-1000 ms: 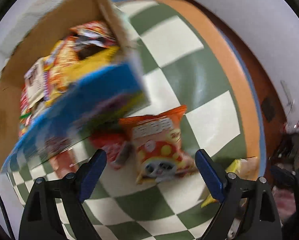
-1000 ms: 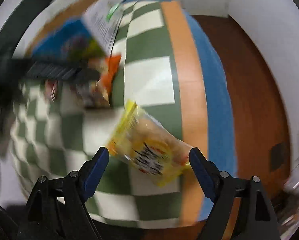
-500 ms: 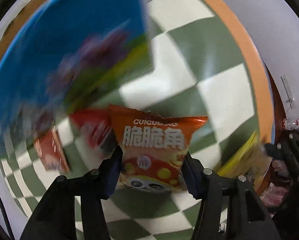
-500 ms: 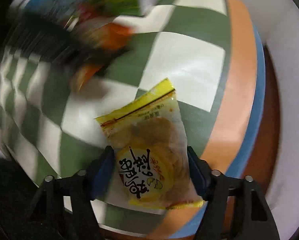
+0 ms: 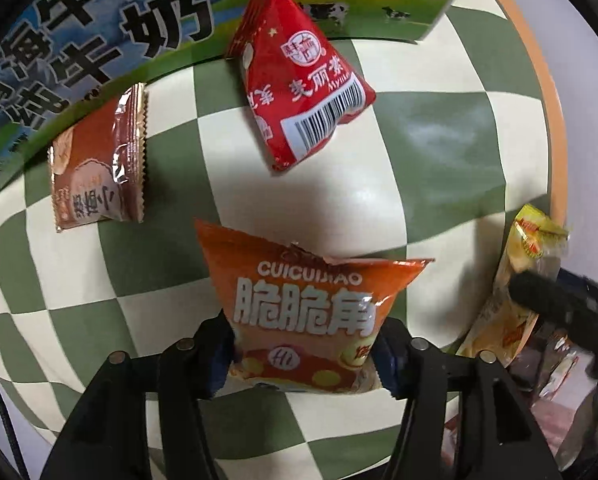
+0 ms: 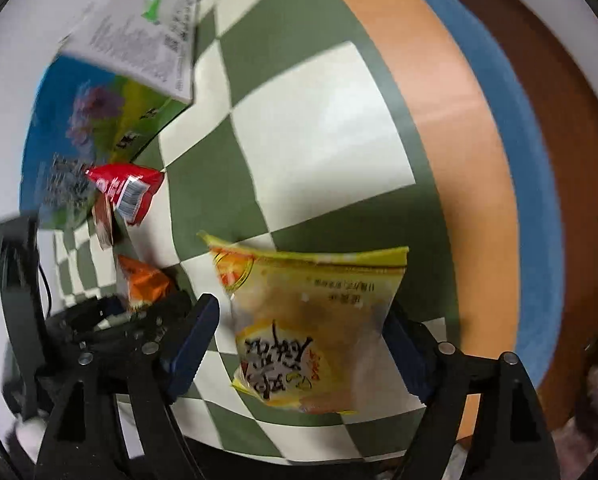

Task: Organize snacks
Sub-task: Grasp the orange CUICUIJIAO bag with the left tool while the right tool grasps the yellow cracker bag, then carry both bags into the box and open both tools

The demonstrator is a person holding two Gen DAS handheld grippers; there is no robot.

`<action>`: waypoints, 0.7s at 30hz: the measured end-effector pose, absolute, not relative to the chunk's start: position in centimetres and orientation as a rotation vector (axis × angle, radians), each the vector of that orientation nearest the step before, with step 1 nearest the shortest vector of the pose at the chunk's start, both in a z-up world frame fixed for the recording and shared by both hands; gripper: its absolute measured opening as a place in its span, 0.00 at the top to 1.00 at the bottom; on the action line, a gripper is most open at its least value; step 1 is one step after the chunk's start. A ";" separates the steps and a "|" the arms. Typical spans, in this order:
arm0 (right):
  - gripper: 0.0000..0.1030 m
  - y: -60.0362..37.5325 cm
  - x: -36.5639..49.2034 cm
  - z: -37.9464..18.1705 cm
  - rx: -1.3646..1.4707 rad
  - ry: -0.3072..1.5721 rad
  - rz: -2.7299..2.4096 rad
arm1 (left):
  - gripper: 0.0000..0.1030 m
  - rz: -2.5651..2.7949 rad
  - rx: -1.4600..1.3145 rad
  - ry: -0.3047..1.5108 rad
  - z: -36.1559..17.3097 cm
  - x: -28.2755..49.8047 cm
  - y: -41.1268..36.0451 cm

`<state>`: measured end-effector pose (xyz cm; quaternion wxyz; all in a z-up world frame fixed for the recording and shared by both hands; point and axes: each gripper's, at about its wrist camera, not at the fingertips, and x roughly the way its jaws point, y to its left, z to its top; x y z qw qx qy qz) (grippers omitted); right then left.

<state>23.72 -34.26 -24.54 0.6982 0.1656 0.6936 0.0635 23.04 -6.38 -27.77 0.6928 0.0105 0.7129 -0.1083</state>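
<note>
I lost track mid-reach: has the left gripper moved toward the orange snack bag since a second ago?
Yes. The left gripper came forward over the checked cloth; its jaws, now opening slightly, flank the orange snack bag, previously ahead of them.

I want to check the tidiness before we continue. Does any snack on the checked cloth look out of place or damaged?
Nothing looks damaged or spilled. The red packet and brown packet lie loose and skewed beside the blue milk carton, not yet sorted. The orange bag sits between the left tongs.
</note>
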 end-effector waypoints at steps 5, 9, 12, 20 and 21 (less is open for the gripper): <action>0.19 -32.8 23.2 -26.0 0.357 1.577 0.100 | 0.44 -0.229 0.001 1.563 -28.2 21.9 -6.3; 0.37 -31.4 21.8 -26.8 0.272 1.534 0.059 | 0.55 -0.224 0.008 1.532 -26.8 21.4 -4.8; 0.47 -30.6 21.3 -26.0 0.231 1.499 0.078 | 0.57 -0.226 0.016 1.510 -25.3 20.7 -4.4; 0.50 -31.2 21.5 -21.4 0.296 1.441 0.169 | 0.58 -0.253 -0.070 1.433 -19.2 20.4 -1.6; 0.50 -31.0 21.7 -20.4 0.308 1.426 0.190 | 0.58 -0.259 -0.088 1.412 -17.9 20.6 -1.0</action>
